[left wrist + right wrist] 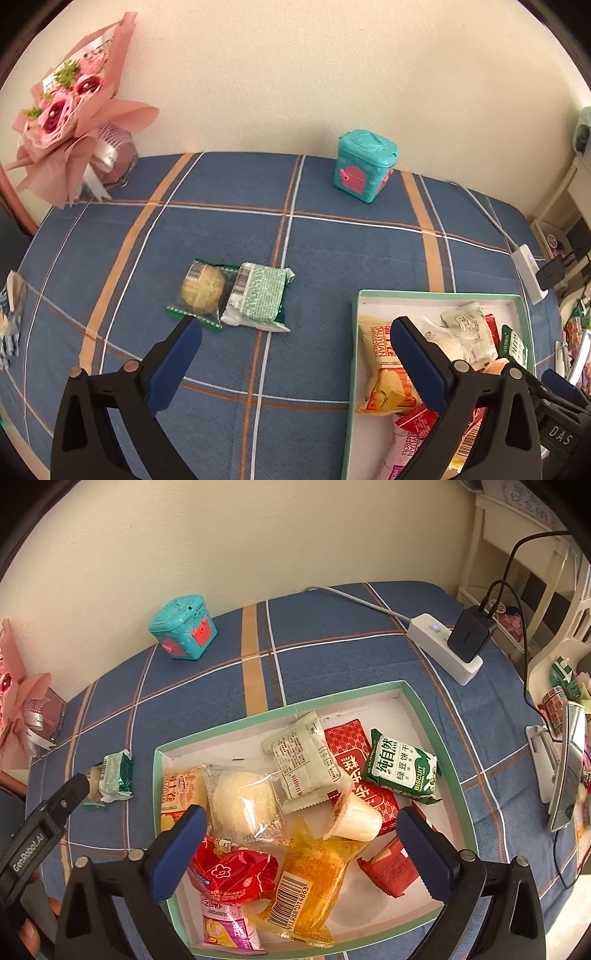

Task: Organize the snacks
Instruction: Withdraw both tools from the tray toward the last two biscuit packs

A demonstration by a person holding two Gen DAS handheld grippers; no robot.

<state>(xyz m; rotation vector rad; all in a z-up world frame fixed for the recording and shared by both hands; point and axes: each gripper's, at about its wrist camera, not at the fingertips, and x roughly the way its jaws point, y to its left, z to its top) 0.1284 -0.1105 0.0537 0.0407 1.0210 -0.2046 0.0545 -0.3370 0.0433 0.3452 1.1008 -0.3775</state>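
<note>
Fingers, left (295, 332): spread wide, holding nothing, hovering over the worktop.
Loose packets: cookie (201, 291) and green wrapper (258, 295) at my 11 o'clock, touching.
Box (280, 709): nearly full.
Fingers, right (301, 821): wide apart, nothing held, above the box.
Next: I'd close on the cookie.

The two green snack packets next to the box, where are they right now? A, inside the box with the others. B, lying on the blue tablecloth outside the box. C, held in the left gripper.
B: the two green snack packets lie side by side on the blue tablecloth, apart from the box, and the left gripper is open and empty.
</note>
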